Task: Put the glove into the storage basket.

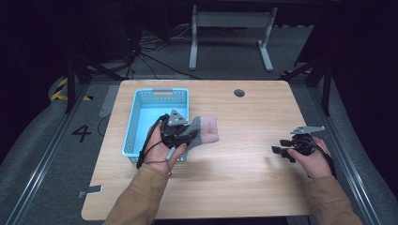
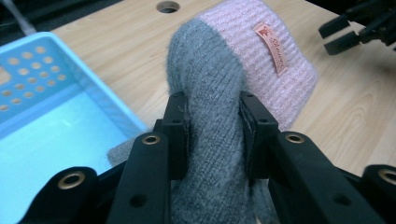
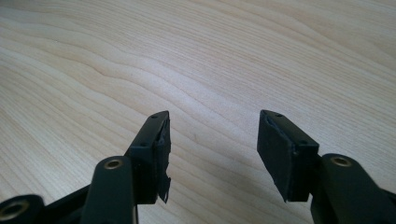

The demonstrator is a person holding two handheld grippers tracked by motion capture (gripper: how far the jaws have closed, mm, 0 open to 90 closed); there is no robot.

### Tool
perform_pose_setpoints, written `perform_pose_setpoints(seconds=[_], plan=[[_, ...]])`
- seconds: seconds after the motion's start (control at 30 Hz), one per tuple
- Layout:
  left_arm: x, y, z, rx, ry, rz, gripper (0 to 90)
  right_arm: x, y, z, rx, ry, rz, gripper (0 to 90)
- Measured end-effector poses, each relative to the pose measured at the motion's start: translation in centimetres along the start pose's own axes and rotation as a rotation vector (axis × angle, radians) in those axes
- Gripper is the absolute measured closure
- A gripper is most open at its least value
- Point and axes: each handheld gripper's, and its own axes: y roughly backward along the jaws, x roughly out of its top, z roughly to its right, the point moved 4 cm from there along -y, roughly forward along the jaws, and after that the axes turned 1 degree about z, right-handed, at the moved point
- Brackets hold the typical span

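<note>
Left gripper view, left gripper (image 2: 212, 135) clamping grey-and-pink knitted sock (image 2: 233, 88) beside blue basket (image 2: 60, 116), right gripper (image 3: 212, 149) spread apart, empty, over wooden table (image 3: 196, 60)

Right gripper (image 3: 212, 140): two black jaws rising from the near edge, standing well apart, nothing between them. Left pad (image 3: 156, 156) ragged along its inner lower edge; right pad smooth. Wooden table (image 3: 196, 56): pale surface, wavy grain running left to right, bare beneath and beyond the jaws.
</note>
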Motion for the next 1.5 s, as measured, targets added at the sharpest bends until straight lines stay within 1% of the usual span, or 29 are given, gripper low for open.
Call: perform_pose_setpoints(seconds=[0.07,0.2,0.3,0.33,0.37,0.5,0.67,0.73,0.8,0.9,0.93,0.97,1.07,1.13,1.23,1.4,1.47,1.5], plan=[[0.1,0.3,-0.6,0.011,0.009,0.006,68.3,-0.1,0.0,-0.1,0.000,0.000,-0.001,45.1],[0.1,0.9,-1.9,0.027,0.008,-0.003,68.3,-0.4,0.1,0.1,-0.005,-0.006,0.000,45.1],[0.0,1.1,-3.1,0.039,0.016,-0.003,68.3,-0.8,0.3,0.2,-0.016,-0.014,-0.001,45.1],[0.0,1.1,-3.1,0.039,0.016,-0.003,68.3,-0.9,0.3,0.2,-0.017,-0.017,-0.002,45.2],[0.0,1.2,-3.7,0.050,0.024,-0.005,68.3,-1.1,0.4,0.1,-0.017,-0.020,-0.005,45.2],[0.1,1.4,-4.9,0.066,0.032,-0.004,68.3,-1.4,0.4,0.1,-0.023,-0.022,-0.006,45.2],[0.0,1.6,-6.5,0.085,0.038,-0.017,68.3,-2.0,0.8,0.4,-0.033,-0.034,-0.006,45.1],[-0.2,1.6,-7.1,0.088,0.042,-0.030,68.3,-2.1,0.9,0.4,-0.034,-0.036,-0.006,45.0],[-0.3,1.5,-7.7,0.091,0.041,-0.031,68.3,-2.2,1.0,0.4,-0.034,-0.036,-0.005,45.0],[-0.6,1.4,-8.7,0.083,0.052,-0.029,68.2,-2.5,1.2,0.5,-0.040,-0.041,-0.007,44.9],[-0.6,1.4,-8.7,0.083,0.052,-0.029,68.1,-2.5,1.2,0.5,-0.039,-0.042,-0.007,44.8],[-0.8,1.3,-9.4,0.092,0.058,-0.028,68.1,-2.6,1.2,0.5,-0.043,-0.042,-0.007,44.8],[-1.0,1.2,-10.3,0.104,0.057,-0.037,68.1,-2.8,1.3,0.6,-0.044,-0.047,-0.012,44.8],[-1.3,1.0,-10.7,0.108,0.059,-0.055,68.1,-2.9,1.3,0.6,-0.048,-0.049,-0.013,44.7],[-1.6,0.7,-11.1,0.118,0.052,-0.066,68.1,-3.0,1.2,0.6,-0.049,-0.046,-0.016,44.5],[-2.4,-0.2,-11.9,0.111,0.056,-0.088,68.1,-2.9,1.1,0.4,-0.043,-0.041,-0.015,44.1],[-2.9,-0.8,-12.3,0.112,0.051,-0.107,68.1,-2.9,1.1,0.4,-0.042,-0.040,-0.016,44.1],[-3.1,-1.1,-12.4,0.111,0.047,-0.109,68.0,-2.9,1.1,0.4,-0.042,-0.039,-0.016,44.0]])
